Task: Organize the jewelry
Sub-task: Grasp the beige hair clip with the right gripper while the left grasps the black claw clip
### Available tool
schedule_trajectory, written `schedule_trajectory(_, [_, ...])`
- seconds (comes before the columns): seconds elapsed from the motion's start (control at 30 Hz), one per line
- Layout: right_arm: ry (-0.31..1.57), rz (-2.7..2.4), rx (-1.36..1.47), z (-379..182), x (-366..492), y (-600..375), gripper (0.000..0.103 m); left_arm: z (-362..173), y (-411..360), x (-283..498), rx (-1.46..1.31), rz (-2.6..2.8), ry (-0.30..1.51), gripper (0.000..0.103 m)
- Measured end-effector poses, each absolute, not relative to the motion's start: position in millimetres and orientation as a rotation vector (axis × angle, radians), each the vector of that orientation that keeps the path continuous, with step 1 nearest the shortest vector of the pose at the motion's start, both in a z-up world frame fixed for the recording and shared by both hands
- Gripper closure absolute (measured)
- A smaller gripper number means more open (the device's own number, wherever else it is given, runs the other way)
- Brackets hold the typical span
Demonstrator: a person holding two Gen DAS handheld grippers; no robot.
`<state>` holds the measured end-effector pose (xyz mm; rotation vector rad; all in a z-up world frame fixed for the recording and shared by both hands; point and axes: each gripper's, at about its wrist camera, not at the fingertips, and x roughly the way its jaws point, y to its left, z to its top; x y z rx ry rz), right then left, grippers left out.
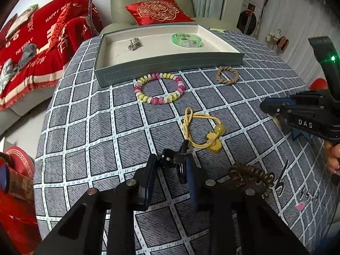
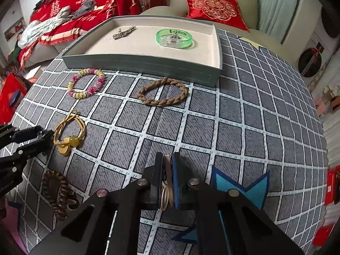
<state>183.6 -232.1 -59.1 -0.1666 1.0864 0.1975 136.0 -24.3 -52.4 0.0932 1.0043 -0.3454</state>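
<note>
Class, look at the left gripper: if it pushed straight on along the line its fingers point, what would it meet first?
The left gripper, shut on a black clip, would probably first meet the yellow cord hair tie just ahead; depth is uncertain.

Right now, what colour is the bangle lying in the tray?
Translucent green, with a clear section; the bangle shows best in the right wrist view.

place: home living room | cues: armchair, sofa throw
</note>
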Motion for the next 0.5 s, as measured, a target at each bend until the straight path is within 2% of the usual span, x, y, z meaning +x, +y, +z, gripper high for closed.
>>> schedule_trajectory(0.07, [1.086, 0.185, -0.138, -58.2, 182.0, -235.7, 0.094, -50.8, -21.0, 135.2, 0.066, -0.362, 0.999, 0.063])
schedule_trajectory(0.5, [1.057, 0.17, 0.07, -45.0, 168.7, -259.7, 0.094, -36.3, -7.7, 135.1, 0.005, -0.382, 0.974, 0.063])
